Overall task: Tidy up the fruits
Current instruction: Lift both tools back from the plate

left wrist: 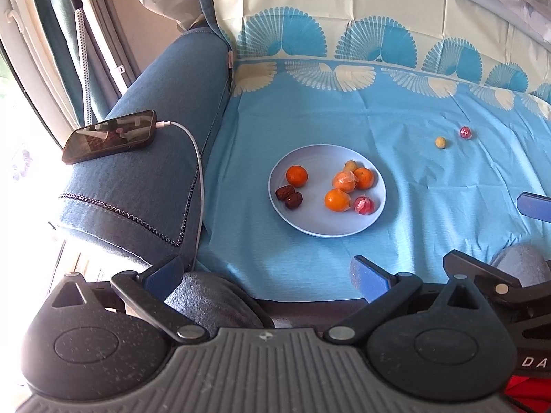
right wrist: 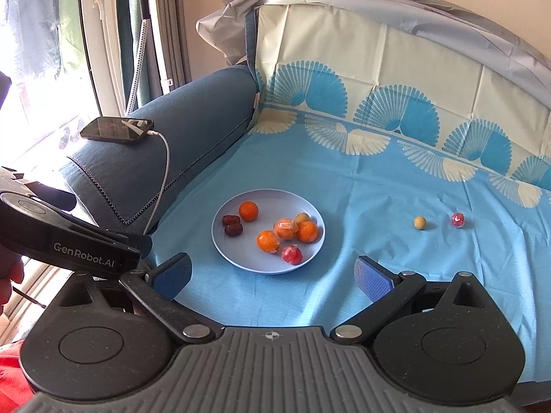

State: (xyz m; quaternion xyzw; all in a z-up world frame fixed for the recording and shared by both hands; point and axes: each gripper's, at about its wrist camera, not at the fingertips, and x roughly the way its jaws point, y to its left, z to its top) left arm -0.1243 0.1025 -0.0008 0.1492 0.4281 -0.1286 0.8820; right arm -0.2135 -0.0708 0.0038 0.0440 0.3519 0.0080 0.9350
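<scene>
Sofa seat draped in a blue cloth (right wrist: 361,186) with a fan-pattern border, blue armrest (right wrist: 165,144) at left bearing a phone (right wrist: 117,129) on a white cable. On the cloth sits a pale plate (right wrist: 241,261) holding three oranges, a wrapped orange fruit, two dark dates (right wrist: 232,225), a small yellow fruit and a red wrapped one. Two pieces lie off the plate, to its right and slightly farther back: a yellow ball (right wrist: 419,222) and, just beyond it to the right, a red ball (right wrist: 458,220), near each other but apart. Right gripper (right wrist: 273,277): jaws spread wide, nothing between them, held low at the near edge of the cloth, plate straight ahead, both stray balls ahead and to the right. Left gripper (left wrist: 267,275): jaws likewise spread and empty, nearer the armrest, plate ahead and the strays (left wrist: 440,142) well off to its right. Judged from this layout, the right gripper is the nearer to the strays, and the likely next step is a reach forward and rightward to the yellow ball. Both strays are round, so neither shows a long axis or pointing direction; any jaw orientation should serve, though round fruit may roll on the cloth when nudged.
</scene>
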